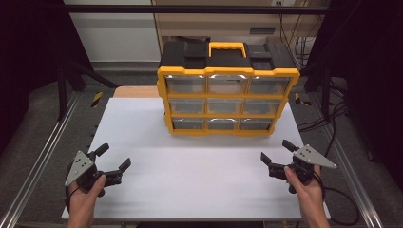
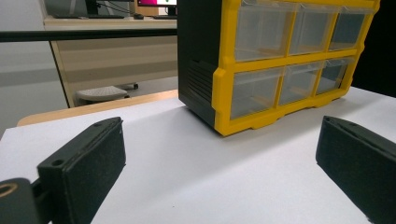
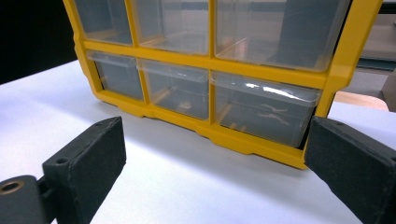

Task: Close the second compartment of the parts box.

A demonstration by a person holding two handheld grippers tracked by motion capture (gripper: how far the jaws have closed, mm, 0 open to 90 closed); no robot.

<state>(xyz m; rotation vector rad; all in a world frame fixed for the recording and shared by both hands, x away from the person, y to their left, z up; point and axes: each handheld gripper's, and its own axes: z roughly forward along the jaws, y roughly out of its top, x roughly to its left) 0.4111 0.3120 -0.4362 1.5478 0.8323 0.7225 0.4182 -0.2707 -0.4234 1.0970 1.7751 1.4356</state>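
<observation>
A yellow and black drawer cabinet (image 1: 227, 97) with clear plastic drawers in three rows stands upright at the far middle of the white table (image 1: 190, 175). All its drawers look pushed in. My left gripper (image 1: 114, 157) rests near the table's front left, open, with nothing between its jaws. My right gripper (image 1: 277, 152) sits at the front right, also open and holding nothing. In the left gripper view the cabinet (image 2: 275, 60) stands ahead to the right. In the right gripper view its lower drawers (image 3: 196, 88) are close in front, and the bottom right drawer (image 3: 266, 109) holds some thin pale items.
A yellow carry handle (image 1: 227, 47) tops the cabinet. Metal frame rails (image 1: 43, 156) run along both sides of the table. Cables (image 1: 332, 118) lie on the floor at the right. A wooden desk (image 2: 107, 51) stands beyond the table.
</observation>
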